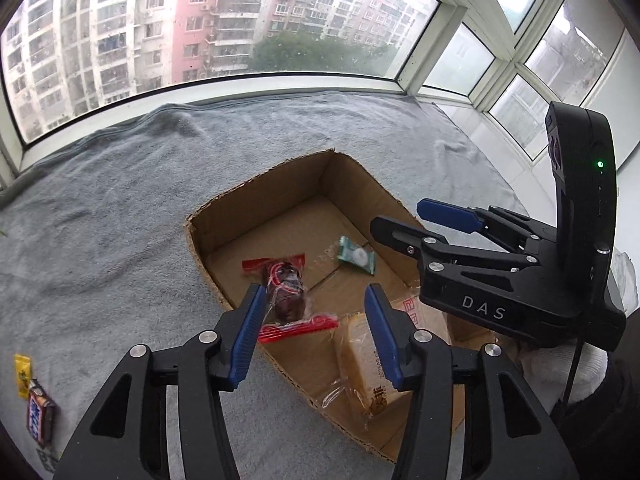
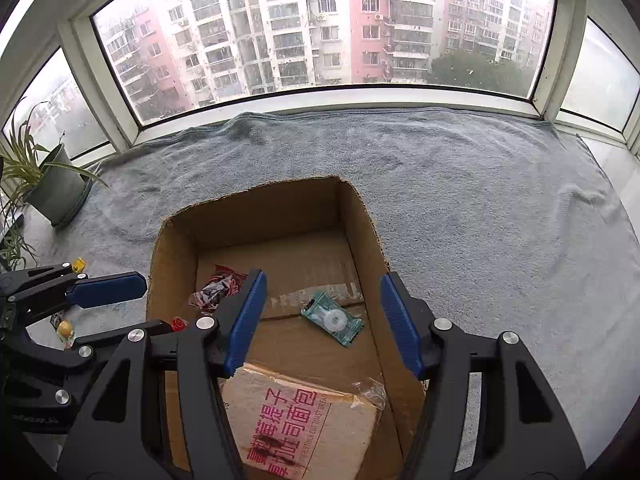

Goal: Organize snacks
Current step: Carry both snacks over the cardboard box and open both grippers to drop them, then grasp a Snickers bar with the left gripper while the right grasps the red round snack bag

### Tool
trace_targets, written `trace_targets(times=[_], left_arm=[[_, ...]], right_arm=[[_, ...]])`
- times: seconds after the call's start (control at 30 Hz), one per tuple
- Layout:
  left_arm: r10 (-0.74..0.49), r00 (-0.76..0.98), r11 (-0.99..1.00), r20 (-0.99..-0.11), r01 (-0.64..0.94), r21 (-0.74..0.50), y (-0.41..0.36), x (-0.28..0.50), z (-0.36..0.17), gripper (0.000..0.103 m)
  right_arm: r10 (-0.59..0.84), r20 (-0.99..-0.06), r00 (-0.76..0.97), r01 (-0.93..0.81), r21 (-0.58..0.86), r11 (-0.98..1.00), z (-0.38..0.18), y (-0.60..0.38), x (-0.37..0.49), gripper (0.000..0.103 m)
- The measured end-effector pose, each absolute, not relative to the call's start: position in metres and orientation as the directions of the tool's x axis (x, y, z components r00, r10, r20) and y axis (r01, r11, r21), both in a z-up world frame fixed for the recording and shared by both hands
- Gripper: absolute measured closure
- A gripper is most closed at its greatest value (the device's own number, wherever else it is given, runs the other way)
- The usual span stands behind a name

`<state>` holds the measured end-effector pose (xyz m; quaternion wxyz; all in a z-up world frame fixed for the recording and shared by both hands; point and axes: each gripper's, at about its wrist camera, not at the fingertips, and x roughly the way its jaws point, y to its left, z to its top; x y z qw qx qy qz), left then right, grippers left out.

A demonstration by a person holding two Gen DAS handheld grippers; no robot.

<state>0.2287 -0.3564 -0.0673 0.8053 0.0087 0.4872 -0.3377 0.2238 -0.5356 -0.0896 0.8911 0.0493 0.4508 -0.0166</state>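
Both grippers are being held over an open cardboard box (image 2: pixel 366 216), pointing down into it, and neither has hold of anything. The left gripper (image 1: pixel 316 334) is sitting roughly half open, with nothing being pinched between its blue pads (image 1: pixel 244 344). Same deal with the right gripper (image 2: pixel 324 320): jaws spread about halfway, pads bare, only box floor and snacks being seen through the gap.

Inside the box, a red-ended wrapped snack (image 1: pixel 286 288) is lying just beyond the left gripper's left fingertip, close to it but not being touched as far as can be made out. In the right wrist view that same snack is partly being covered by the right gripper's left finger. A small teal packet (image 2: pixel 333 317) with a white round thing in it is lying flat on the box floor, farther in, showing between the right gripper's fingers. A clear-bagged bread slice (image 2: pixel 298 420) with pink lettering is lying at the near end of the box, under the right gripper; its lower part is being cut off by the frame and by the fingers.

Outside the box, on the grey towel (image 1: pixel 120 208), a dark candy bar (image 1: pixel 39 416) and a small yellow packet (image 1: pixel 22 374) are lying well apart from the box, off to the left. A couple more small wrapped bits are being mostly hidden behind the left gripper in the right wrist view, too blocked to identify. A potted plant (image 2: pixel 52 188) is sitting at the towel's far-left corner by the window.
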Motion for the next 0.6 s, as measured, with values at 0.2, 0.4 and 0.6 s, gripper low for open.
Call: trace_targets(times=[0.2,0.4,0.6], left_arm=[[-0.540,0.315,0.781,-0.780,0.532,-0.326,-0.334,0.229,-0.057,0.053],[-0.558,0.355,0.794,-0.750,0.493,-0.357,-0.286,0.229,-0.037,0.053],[-0.540,0.427,0.823,-0.725,0.448,-0.349,-0.220,0.225,-0.014,0.053]], right_arm=[[0.024,-0.794,0.608,0.053,0.071,0.996,-0.074,-0.523,0.215,0.041],[0.072,-0.770,0.634,-0.016,0.080,0.997,-0.047,-0.494,0.198,0.041],[0.138,-0.752,0.645,-0.120,0.078,0.990,-0.022,-0.452,0.176,0.040]])
